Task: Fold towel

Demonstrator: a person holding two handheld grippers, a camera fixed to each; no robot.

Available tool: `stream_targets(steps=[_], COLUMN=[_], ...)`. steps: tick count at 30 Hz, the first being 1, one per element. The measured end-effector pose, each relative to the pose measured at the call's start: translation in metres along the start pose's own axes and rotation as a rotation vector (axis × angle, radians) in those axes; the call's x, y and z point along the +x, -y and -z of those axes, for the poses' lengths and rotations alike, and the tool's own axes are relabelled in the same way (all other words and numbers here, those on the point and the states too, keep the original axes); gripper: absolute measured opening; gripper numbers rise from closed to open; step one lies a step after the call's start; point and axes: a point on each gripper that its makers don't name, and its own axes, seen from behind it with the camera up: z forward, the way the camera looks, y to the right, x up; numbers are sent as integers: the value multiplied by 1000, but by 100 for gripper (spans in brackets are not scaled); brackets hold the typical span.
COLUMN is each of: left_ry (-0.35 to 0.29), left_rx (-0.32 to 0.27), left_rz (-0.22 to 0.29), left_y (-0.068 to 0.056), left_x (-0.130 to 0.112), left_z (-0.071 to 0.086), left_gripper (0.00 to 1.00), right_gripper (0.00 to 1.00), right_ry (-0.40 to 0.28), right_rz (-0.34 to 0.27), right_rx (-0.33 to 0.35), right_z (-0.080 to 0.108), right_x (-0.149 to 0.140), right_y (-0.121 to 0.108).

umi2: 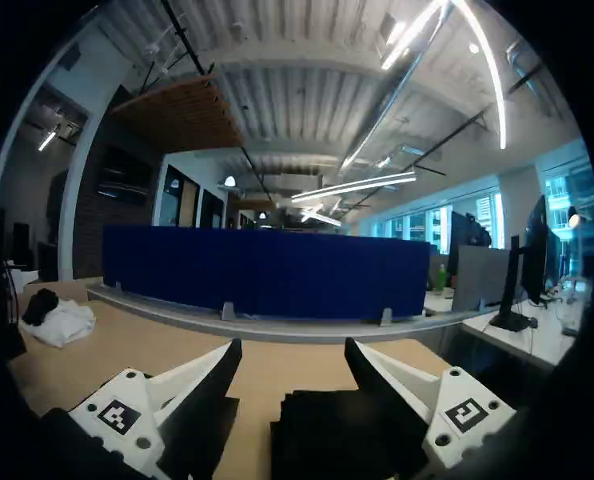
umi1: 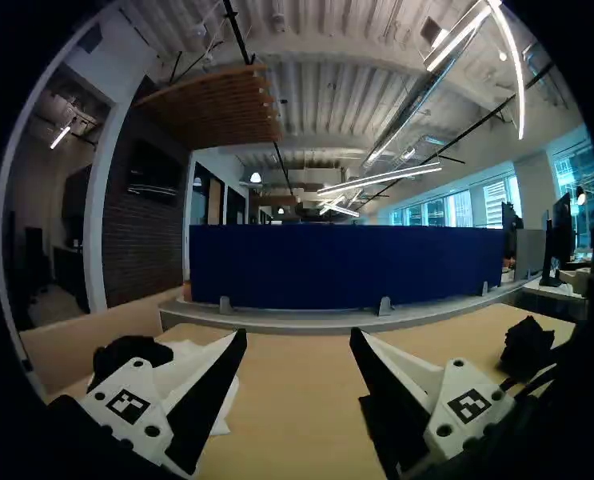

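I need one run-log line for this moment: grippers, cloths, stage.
left gripper: open, empty | right gripper: open, over black folded cloth | white cloth: crumpled on table | stage: nothing grasped

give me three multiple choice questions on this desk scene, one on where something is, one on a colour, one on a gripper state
1. Where does the stack of folded black cloth lie in the right gripper view?
A. on the tan wooden table, close in front of the right hand-held gripper
B. draped over a monitor
C. on the floor

2. What colour is the long fabric partition panel behind the table?
A. red
B. dark blue
C. yellow

3. How does the left hand-held gripper stand?
A. shut on a towel
B. shut on a bottle
C. open, holding nothing

Answers:
1 A, the stack rests on the tabletop low between that gripper's spread fingers.
2 B, the panel is dark blue along its whole length.
3 C, bare tabletop shows in the wide gap between its fingers.
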Motion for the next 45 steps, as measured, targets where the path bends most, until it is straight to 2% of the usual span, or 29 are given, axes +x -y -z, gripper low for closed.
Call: stream_targets(steps=[5,8,14,18,22,26,32,35,40,45], left_ry=[-10,-12,11,25,80,141,216,252,292,345], left_rx=[-2,-13,-11,-38,-102,-186,-333,-388,-450,-504], left_rz=[-2,-2,-2,-10,-54,-94,-117,-121,-129,-144], left_y=[4,4,9,1,-14,-31,-62,-73,-86,-98], left_x=[52,71,83,92,87,81,74,68,55,28], left_z=[-4,-6,-13,-15,-13,-10,1,7,14,23], left_gripper=[96,96,96,96,96,96,96,96,96,96], right_gripper=[100,99,99,100,100,100,100,100,100,100], right_ry=[-5,-8,-7,10,61,128,253,301,352,405], right_rz=[6,13,-4,-7,17,49,103,120,145,187], right_rx=[-26,-31,-39,-15,42,132,303,375,442,487], right_z=[4,5,1,-2,-4,-4,5,9,14,20], right_x=[47,68,86,90,85,75,54,47,37,16], right_y=[-7,-8,-10,-6,5,23,55,69,82,92])
